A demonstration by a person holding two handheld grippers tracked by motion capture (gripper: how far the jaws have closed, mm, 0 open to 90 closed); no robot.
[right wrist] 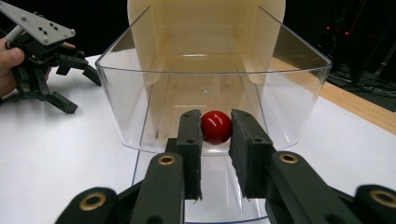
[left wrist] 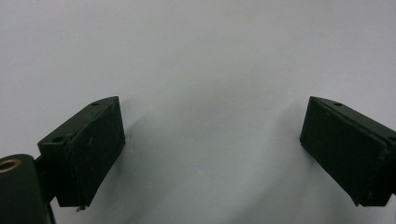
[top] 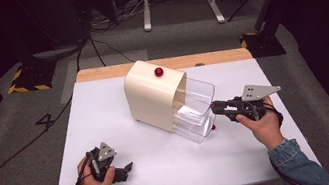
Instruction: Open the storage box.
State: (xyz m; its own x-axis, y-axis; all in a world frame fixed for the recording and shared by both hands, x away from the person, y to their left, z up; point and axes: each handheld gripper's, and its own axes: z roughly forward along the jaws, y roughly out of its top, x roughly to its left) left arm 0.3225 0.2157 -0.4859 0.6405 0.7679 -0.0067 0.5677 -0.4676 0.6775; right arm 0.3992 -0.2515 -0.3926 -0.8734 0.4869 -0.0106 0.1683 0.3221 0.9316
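- Right gripper view: the right gripper [right wrist: 215,140] is seen nearest, its two black jaws pressed onto the red knob [right wrist: 216,126] of the clear drawer [right wrist: 299,100], one pad on each side of the ball.
- Straight ahead of the jaws, the clear drawer is found partly drawn out of the cream cabinet [right wrist: 205,28], into which its long axis runs directly away from the gripper.
- A pull back along that axis, towards the hand, is judged to be what the coming move turns on; a sideways drag could bind the drawer or slip the knob.
- High view: the cabinet [top: 153,97] is placed mid-table on the white tabletop [top: 105,112], its open end turned towards the right hand, which is clearly the nearer one.
- The left gripper [top: 124,170] is rested on the tabletop well apart from the cabinet, jaws spread and empty.
- A second red knob [top: 158,72] is seen on the cabinet's top.
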